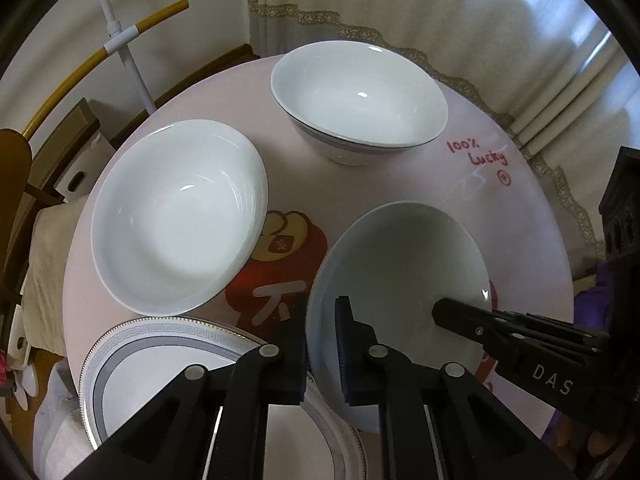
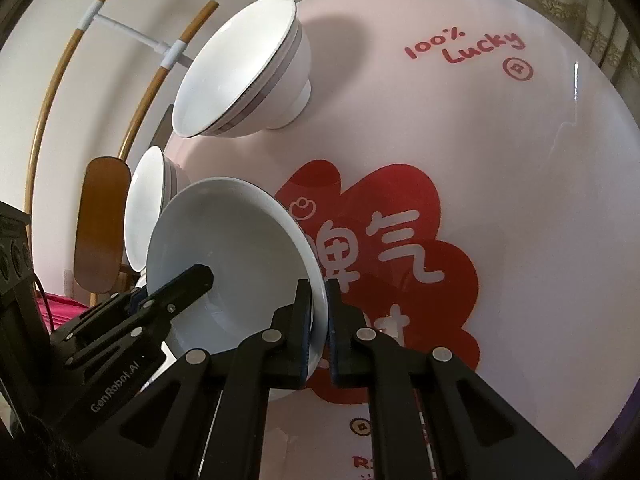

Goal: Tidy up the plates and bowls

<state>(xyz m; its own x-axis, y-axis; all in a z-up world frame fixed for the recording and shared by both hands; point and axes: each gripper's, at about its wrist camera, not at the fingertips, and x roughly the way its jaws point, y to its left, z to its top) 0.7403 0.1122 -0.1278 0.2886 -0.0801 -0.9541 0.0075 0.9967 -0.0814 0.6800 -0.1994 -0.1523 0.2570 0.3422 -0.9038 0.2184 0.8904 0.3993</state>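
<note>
A: Where is your glossy white bowl (image 1: 404,276)?

B: On the round pink bench (image 2: 500,160), its thin rim pinched by your left tool (image 1: 322,344) and your right tool (image 2: 319,328), both clamped.

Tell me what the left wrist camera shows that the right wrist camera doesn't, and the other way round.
Only the left wrist view shows the patterned plate at the near table edge, beside the left gripper.

Only the right wrist view shows the white characters on the red print and the near part of the table.

Both show three white bowls, the "100% Lucky" lettering, and both grippers clamped on opposite sides of the rim of the nearest bowl, with the right gripper on its side.
</note>
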